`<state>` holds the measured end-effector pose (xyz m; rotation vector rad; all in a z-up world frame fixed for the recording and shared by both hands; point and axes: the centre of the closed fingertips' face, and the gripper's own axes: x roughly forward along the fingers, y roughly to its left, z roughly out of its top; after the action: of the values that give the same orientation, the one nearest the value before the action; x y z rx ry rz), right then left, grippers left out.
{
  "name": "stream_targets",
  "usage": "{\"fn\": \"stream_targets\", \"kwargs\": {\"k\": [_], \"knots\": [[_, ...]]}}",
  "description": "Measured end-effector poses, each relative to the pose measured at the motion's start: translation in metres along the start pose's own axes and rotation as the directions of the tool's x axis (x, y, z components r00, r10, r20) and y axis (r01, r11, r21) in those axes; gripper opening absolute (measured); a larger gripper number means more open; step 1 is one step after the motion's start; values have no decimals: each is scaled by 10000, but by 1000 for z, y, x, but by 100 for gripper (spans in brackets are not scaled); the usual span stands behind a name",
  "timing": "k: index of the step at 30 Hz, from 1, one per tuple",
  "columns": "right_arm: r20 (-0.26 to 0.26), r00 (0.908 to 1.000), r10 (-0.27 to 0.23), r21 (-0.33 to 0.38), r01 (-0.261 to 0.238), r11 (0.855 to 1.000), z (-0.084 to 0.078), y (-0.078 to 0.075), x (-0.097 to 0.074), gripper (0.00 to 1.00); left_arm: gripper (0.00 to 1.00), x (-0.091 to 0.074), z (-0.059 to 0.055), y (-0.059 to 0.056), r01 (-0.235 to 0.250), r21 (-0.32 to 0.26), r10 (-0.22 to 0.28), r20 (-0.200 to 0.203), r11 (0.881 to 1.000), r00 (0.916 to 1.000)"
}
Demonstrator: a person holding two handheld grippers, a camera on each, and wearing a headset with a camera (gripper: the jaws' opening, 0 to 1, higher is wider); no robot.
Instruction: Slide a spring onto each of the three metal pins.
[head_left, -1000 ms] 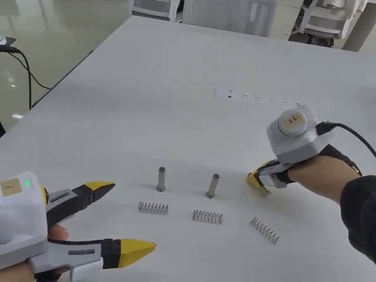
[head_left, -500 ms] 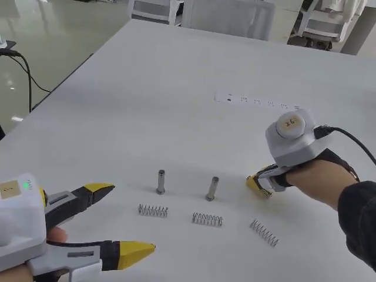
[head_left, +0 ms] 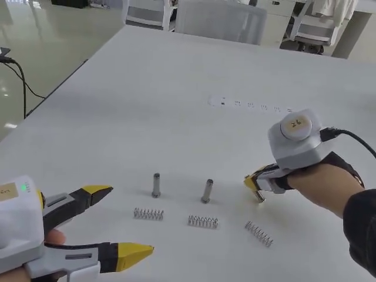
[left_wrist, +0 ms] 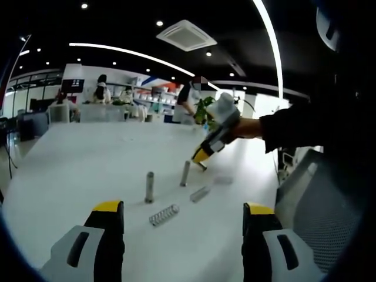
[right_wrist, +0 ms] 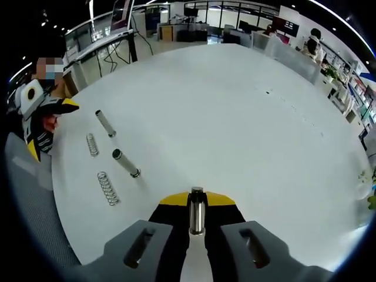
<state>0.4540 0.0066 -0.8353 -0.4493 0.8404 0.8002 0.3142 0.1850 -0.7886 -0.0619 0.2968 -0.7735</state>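
Now stand the third pin point(right_wrist: 196, 211), clamped in the closed jaws of the right hand-held gripper point(head_left: 257, 189), upright on the table point(head_left: 176, 106) behind the rightmost spring point(head_left: 258, 233), in line with the nearest standing pin point(head_left: 207, 191). Leave the left hand-held gripper point(head_left: 129, 219) wide open, empty, at near left. Ample bare table beyond; left edge well apart.

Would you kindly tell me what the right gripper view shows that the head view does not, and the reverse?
Right gripper view: a clear look at the third pin clamped between the right tongs. Head view: a third spring near the right tongs, and the hand holding them. Shared: two standing pins, two springs, the open left tongs.
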Motion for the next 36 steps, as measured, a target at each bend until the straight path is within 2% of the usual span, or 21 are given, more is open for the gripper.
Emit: {"fn": "stream_targets", "kwargs": {"k": [20, 36], "knots": [[502, 9987, -56, 96, 51, 9999, 1, 8, -12, 5, 79, -1, 6, -5, 56, 207, -57, 68, 9998, 10000], [718, 9974, -51, 392, 23, 9992, -6, 9, -21, 5, 79, 1, 8, -10, 160, 338, -162, 38, 9993, 9999]]}}
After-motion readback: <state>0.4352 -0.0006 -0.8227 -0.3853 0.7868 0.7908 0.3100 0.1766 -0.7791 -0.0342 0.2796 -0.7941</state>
